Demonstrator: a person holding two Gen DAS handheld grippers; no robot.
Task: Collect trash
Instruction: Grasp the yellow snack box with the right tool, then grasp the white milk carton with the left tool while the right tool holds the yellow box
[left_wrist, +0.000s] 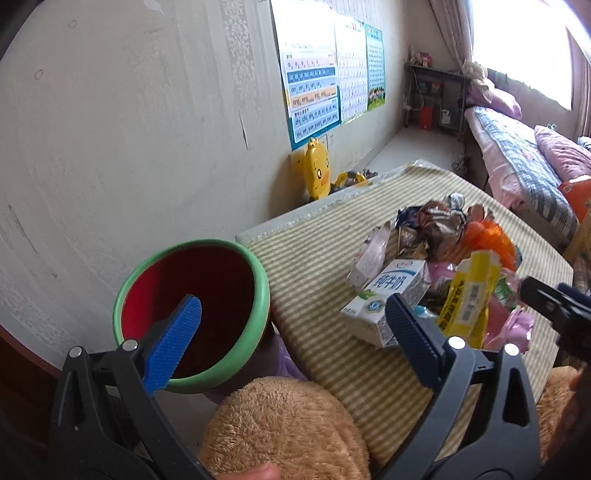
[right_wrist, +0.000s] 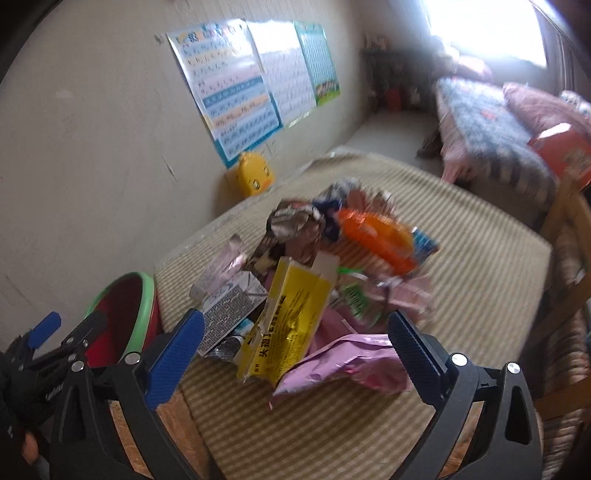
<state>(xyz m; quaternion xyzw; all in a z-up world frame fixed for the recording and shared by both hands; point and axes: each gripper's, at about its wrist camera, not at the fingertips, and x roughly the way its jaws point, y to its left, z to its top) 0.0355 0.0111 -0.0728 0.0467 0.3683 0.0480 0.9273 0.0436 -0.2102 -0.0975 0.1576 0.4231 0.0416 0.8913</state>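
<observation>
A pile of trash (left_wrist: 443, 251) lies on a striped table (left_wrist: 325, 280): a white milk carton (left_wrist: 384, 299), a yellow box (left_wrist: 467, 295), an orange wrapper (left_wrist: 491, 236) and pink wrappers. A red bin with a green rim (left_wrist: 192, 314) stands left of the table. My left gripper (left_wrist: 295, 325) is open and empty, between the bin and the carton. In the right wrist view my right gripper (right_wrist: 295, 339) is open and empty in front of the yellow box (right_wrist: 291, 321) and a pink wrapper (right_wrist: 343, 365). The bin (right_wrist: 125, 314) shows at left.
A brown plush toy (left_wrist: 288, 424) lies under the left gripper. A yellow duck toy (left_wrist: 317, 171) sits by the wall under posters (left_wrist: 325, 74). A bed (left_wrist: 524, 162) with pink bedding stands at the right, a dark shelf (left_wrist: 436, 96) at the back.
</observation>
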